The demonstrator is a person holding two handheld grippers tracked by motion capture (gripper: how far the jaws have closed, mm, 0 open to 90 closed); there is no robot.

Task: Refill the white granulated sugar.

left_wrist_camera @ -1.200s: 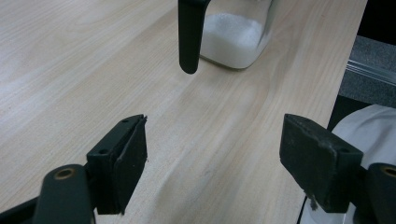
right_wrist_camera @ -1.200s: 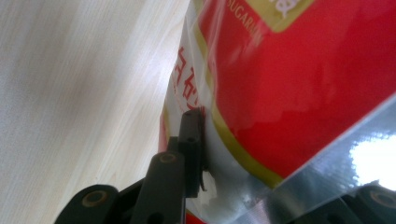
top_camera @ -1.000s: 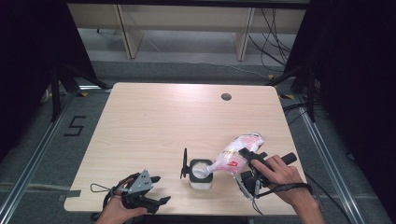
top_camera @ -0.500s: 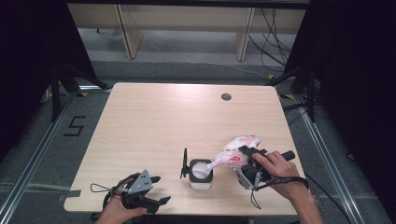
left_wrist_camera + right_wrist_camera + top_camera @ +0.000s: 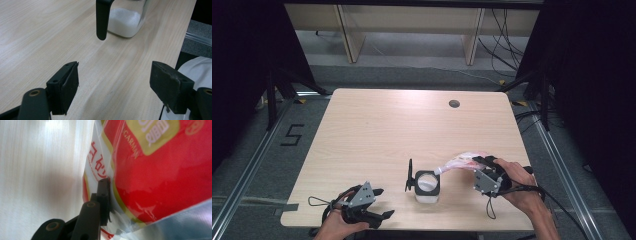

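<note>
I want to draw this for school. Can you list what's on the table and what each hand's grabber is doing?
table: light wood table
jar: clear jar with black handle, white grains inside
bag: red and white bag, tipped toward the jar's mouth
right gripper: clamped on the bag
left gripper: open, holding nothing, near the table's front edge

Light wood table (image 5: 377,135), rounded corners, dark round grommet (image 5: 454,104) near far edge. Grey floor (image 5: 257,165) with metal rails (image 5: 242,175) and a black marking "5" (image 5: 292,135). Pale shelving unit (image 5: 412,20) behind. Black curtains (image 5: 242,60) flanking. Cables (image 5: 507,45) trailing at right.
</note>
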